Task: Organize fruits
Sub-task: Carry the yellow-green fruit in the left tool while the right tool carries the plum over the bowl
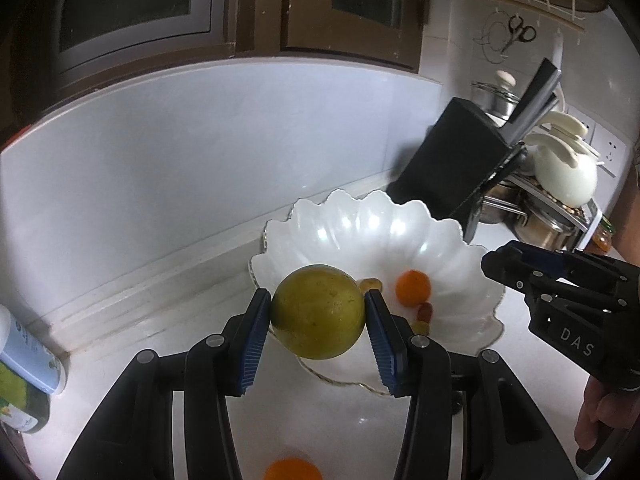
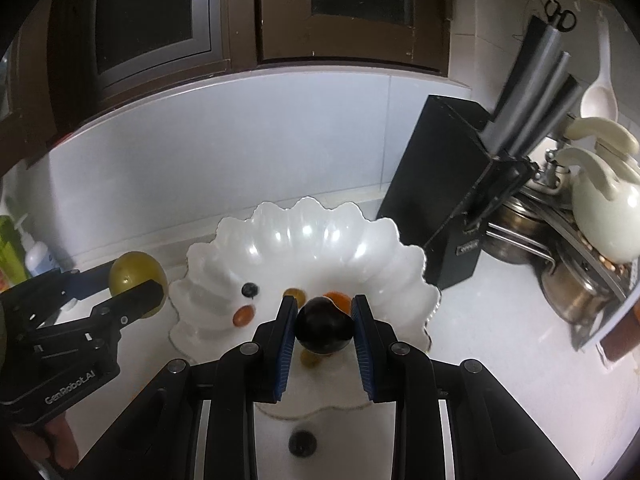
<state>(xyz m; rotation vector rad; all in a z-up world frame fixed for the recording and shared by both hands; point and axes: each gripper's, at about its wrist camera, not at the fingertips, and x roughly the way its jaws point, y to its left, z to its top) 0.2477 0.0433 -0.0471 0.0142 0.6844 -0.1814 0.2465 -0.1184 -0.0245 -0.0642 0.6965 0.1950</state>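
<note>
Blue-padded fingers [image 1: 256, 340] of both grippers pinch fruit above a scalloped white glass bowl [image 2: 280, 232].
Left gripper [image 1: 318, 312] pinches a round yellow-green citrus [image 1: 318, 312]; right gripper [image 2: 324, 330] pinches a dark round plum [image 2: 324, 330]. Small orange fruit [image 1: 413, 287] lies in the bowl on the white table [image 1: 520, 360].

There was one scalloped white bowl [image 2: 304, 232]. One large green citrus fruit [image 1: 318, 312] and one dark plum [image 2: 324, 328] were counted. Small orange fruits numbered two: one in the bowl [image 1: 413, 288], one on the counter [image 1: 293, 469]. Two grippers showed, left [image 1: 318, 316] and right [image 2: 324, 330]. One black knife block [image 2: 440, 192] held three grey-handled knives [image 2: 532, 92]. One pair of scissors [image 1: 520, 32] hung on the wall.
</note>
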